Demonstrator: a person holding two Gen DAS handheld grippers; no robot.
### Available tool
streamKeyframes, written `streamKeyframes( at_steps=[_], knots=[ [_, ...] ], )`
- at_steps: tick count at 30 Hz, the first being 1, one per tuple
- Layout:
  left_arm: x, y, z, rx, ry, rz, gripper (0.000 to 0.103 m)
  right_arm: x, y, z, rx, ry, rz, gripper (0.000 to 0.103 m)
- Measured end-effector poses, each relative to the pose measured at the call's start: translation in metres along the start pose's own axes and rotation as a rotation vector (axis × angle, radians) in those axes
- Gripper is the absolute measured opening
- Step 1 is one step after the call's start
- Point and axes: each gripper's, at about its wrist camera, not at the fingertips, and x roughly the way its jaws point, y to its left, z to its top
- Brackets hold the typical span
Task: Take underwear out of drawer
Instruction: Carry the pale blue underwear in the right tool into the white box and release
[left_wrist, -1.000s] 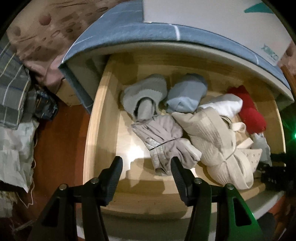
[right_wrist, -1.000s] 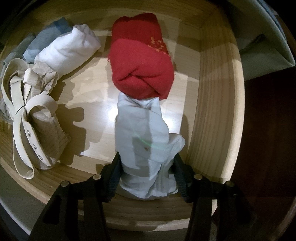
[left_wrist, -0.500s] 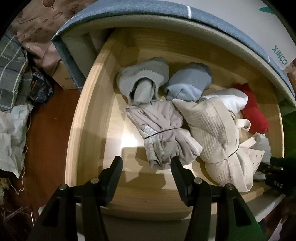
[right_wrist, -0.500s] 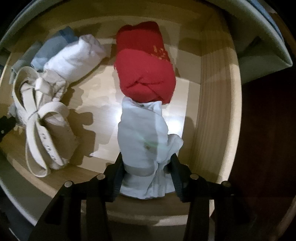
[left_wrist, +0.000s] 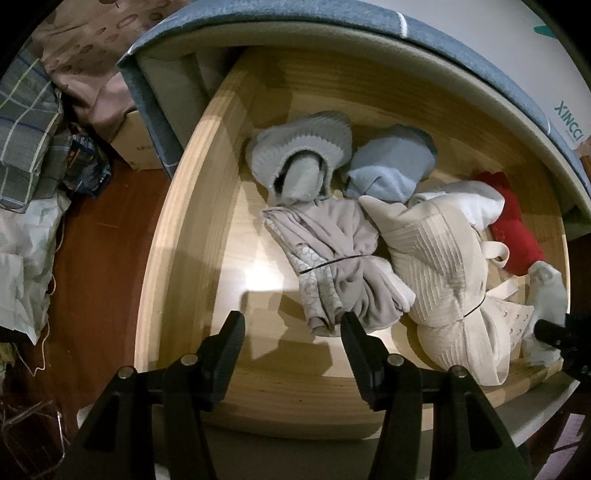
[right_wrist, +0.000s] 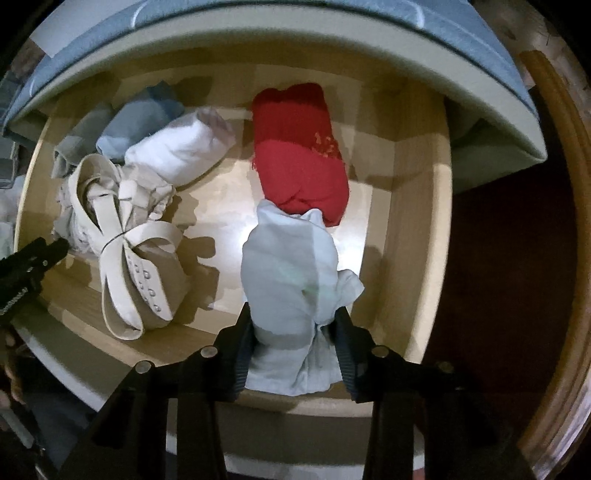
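Observation:
An open wooden drawer (left_wrist: 173, 236) holds several rolled garments. My right gripper (right_wrist: 293, 332) is closing its jaws on a pale blue rolled underwear (right_wrist: 291, 273), and the pads press into its lower end; the roll hangs lifted above the drawer floor (right_wrist: 229, 199), and it also shows at the right edge in the left wrist view as the pale roll (left_wrist: 546, 291). Behind it lies a red roll (right_wrist: 299, 162). My left gripper (left_wrist: 291, 332) hangs open above the drawer's front, empty, just short of a grey bundle (left_wrist: 332, 258).
A cream bra (left_wrist: 443, 273) lies mid-drawer, with a white roll (right_wrist: 177, 147), a blue roll (left_wrist: 391, 170) and a grey knit roll (left_wrist: 299, 147) behind. A blue mattress edge (left_wrist: 332, 18) overhangs the back. Clothes (left_wrist: 22, 110) are piled on the floor to the left.
The right gripper has tightened on the pale blue roll and risen with it, so the drawer looks smaller. The left gripper's view has shifted slightly; its jaws stay open.

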Motion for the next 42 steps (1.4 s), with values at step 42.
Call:
streamKeyframes(
  at_steps=[42],
  knots=[
    [-0.004,0.007,-0.001,-0.024,-0.016,-0.020,0.055,-0.227,-0.014,0.161,0.001,-0.412,-0.054,0.036]
  ],
)
